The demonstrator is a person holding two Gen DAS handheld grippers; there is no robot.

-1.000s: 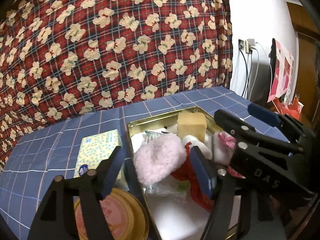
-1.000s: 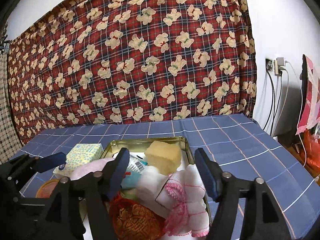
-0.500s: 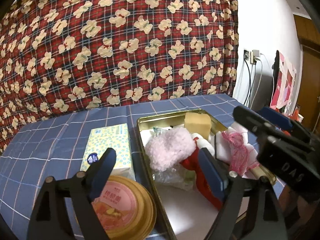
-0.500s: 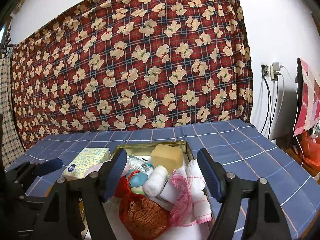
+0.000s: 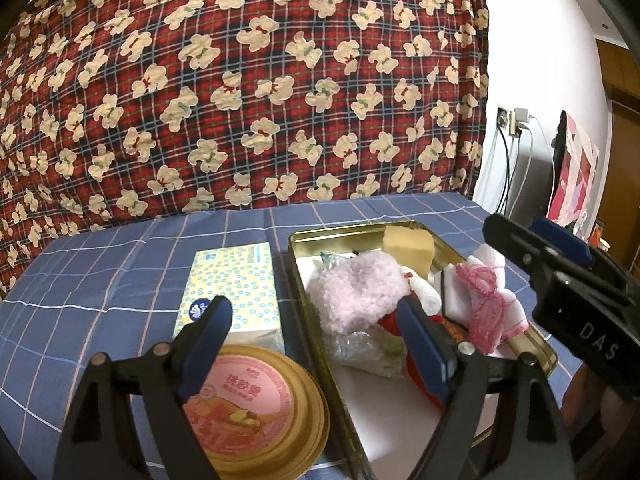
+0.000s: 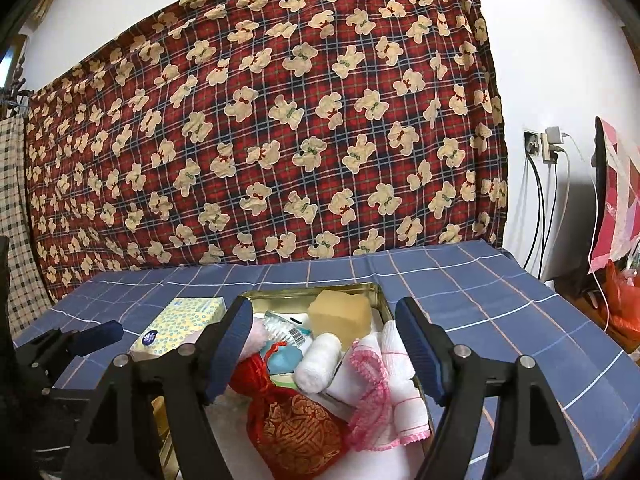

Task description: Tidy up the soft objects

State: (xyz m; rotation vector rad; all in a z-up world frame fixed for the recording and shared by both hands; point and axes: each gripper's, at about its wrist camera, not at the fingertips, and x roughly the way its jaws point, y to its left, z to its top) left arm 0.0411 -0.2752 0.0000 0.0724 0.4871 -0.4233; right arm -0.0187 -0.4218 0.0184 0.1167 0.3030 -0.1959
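Both grippers' fingers (image 5: 420,344) (image 6: 416,348) gape wide, empty, above the gold tin (image 6: 376,292) heaped with soft objects.

Table covered by a blue checked cloth (image 5: 120,272). Directly on it lay a gold tin tray (image 5: 340,236) at centre right, a tissue pack (image 5: 236,280) just left, and a round lidded tin (image 5: 256,404) at lower centre.

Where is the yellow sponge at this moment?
The sponge sits in the far end of the gold tin, in the corner on the right side in both views, just behind the white roll.
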